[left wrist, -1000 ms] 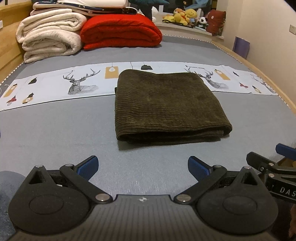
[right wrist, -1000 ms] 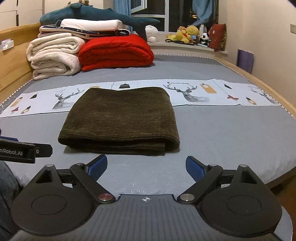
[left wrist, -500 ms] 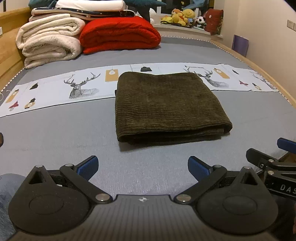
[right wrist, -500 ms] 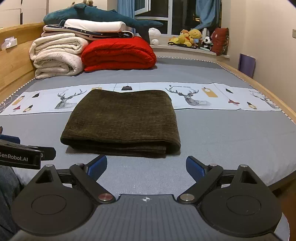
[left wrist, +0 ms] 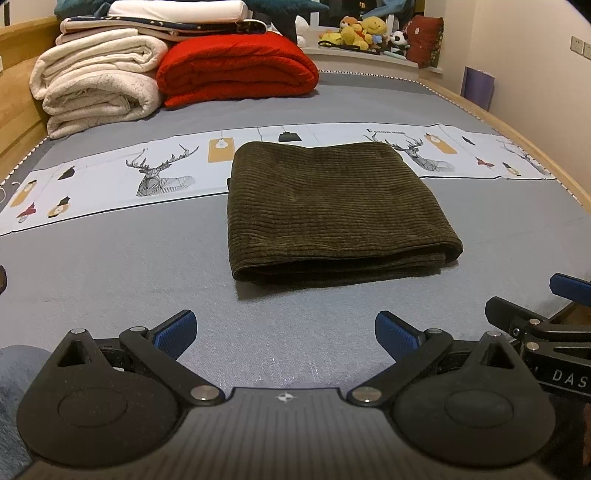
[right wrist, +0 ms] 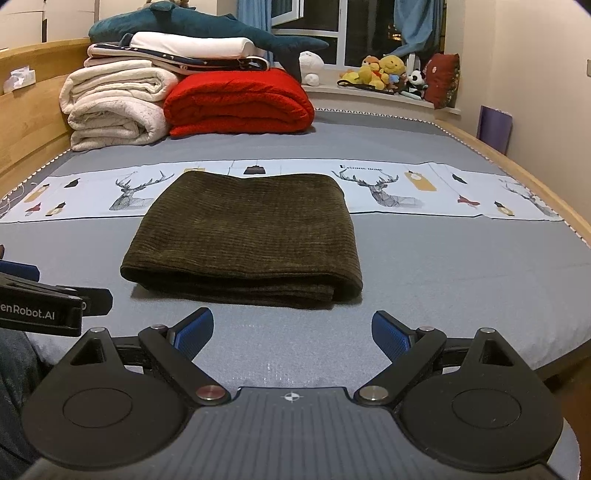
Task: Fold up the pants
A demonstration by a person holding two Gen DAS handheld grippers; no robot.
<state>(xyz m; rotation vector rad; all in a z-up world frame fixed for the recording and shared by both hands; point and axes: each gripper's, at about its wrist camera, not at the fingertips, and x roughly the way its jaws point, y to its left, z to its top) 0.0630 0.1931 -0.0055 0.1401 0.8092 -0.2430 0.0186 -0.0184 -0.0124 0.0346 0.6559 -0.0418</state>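
The pants [left wrist: 332,210] lay folded into a thick dark-olive corduroy rectangle on the grey bed [left wrist: 110,266], their far edge overlapping a white printed strip [left wrist: 122,181] that ran across the mattress. That strip carried stag drawings, tags and small figures; a line of print above one stag was too small to read.

The left tongs [left wrist: 284,328] hung near the bed's front edge with the jaws spread wide, holding nothing, well short of the pants. The right tongs [right wrist: 291,326] were likewise wide open and empty, apart from the cloth. Each showed at the edge of the other's view: the left body read "enRobot.AI", cut off at the frame, and the right body "DAS", also cut off.

At the head of the bed sat a cream blanket [right wrist: 114,107] and a red quilt [right wrist: 240,101], with a plush shark [right wrist: 207,29] on top. Stuffed toys [right wrist: 384,74] lined the window sill.
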